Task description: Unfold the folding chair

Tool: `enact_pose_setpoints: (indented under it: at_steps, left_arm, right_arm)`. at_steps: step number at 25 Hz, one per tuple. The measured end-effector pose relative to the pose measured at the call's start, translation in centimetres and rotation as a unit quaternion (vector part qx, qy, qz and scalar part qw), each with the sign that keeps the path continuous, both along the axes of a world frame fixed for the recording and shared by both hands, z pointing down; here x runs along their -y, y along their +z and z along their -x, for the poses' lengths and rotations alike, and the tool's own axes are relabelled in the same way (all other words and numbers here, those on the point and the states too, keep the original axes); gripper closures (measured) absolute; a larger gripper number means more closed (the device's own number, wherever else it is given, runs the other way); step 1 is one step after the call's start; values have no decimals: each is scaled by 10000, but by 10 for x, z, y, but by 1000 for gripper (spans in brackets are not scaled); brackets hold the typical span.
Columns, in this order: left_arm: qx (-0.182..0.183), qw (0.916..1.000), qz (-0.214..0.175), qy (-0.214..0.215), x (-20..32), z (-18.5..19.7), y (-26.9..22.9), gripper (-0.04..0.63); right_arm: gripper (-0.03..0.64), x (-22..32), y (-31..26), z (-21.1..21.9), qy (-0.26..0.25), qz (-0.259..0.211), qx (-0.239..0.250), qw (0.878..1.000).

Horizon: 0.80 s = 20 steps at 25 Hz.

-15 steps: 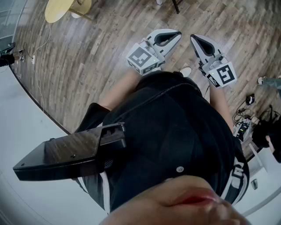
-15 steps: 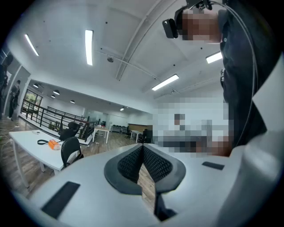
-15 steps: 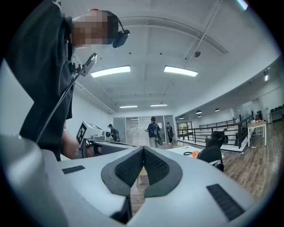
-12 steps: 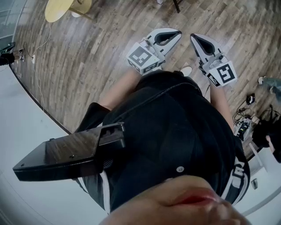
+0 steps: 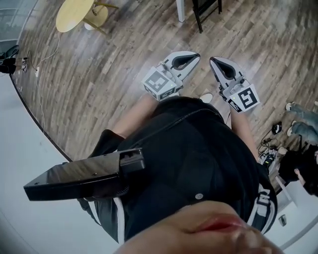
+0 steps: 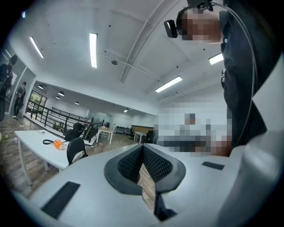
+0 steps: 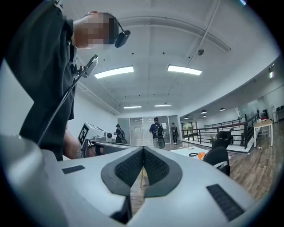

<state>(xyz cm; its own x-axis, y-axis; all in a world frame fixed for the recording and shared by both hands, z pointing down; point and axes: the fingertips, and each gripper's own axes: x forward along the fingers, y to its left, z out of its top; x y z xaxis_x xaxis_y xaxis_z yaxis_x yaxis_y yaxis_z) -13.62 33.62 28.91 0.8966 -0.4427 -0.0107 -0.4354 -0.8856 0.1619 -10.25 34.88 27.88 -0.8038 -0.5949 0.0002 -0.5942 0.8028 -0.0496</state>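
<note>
In the head view, my left gripper [image 5: 192,57] and my right gripper [image 5: 213,61] are held side by side in front of the person's body, over the wooden floor [image 5: 109,64]. Both are shut, with nothing between the pads. In the left gripper view the ribbed pads [image 6: 133,162] meet at the left gripper's [image 6: 143,146] tip. The right gripper [image 7: 143,149] is closed the same way. A black frame on thin legs [image 5: 204,10], possibly the chair, stands at the head view's top edge, well beyond both grippers. Most of it is cut off.
A round yellow table [image 5: 74,14] stands at the top left, a white post [image 5: 181,10] beside the black frame. Cables and a power strip [image 5: 271,149] lie at the right near another person's feet [image 5: 298,124]. A white table [image 6: 31,139] with office chairs [image 6: 76,150] shows level ahead.
The head view has tipped up a little: both grippers sit lower in the picture, and the black frame and white post have come into view at the top. Both grippers stay shut.
</note>
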Motion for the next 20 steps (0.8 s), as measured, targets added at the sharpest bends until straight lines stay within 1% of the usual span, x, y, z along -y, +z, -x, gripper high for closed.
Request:
enact_pose_setpoints:
  at_steps: [3, 7, 13, 18, 20]
  left_arm:
    - [55, 10000, -38, -52, 0, 5, 2, 598]
    - [30, 9999, -45, -158, 3, 20, 1, 598]
    - [13, 9997, -84, -208, 8, 49, 4, 598]
    - [-21, 9998, -113, -168, 14, 73, 4, 598]
    - [38, 9998, -120, -133, 22, 84, 9, 598]
  right_arm:
    - [618, 2, 1, 3, 6, 37, 7, 10000]
    - [618, 10, 1, 13, 56, 106, 65, 9999]
    - [618, 19, -3, 41, 176, 26, 71, 9998]
    - [618, 25, -3, 68, 199, 45, 70, 9998]
    - [618, 32, -4, 78, 220, 76, 200, 9995]
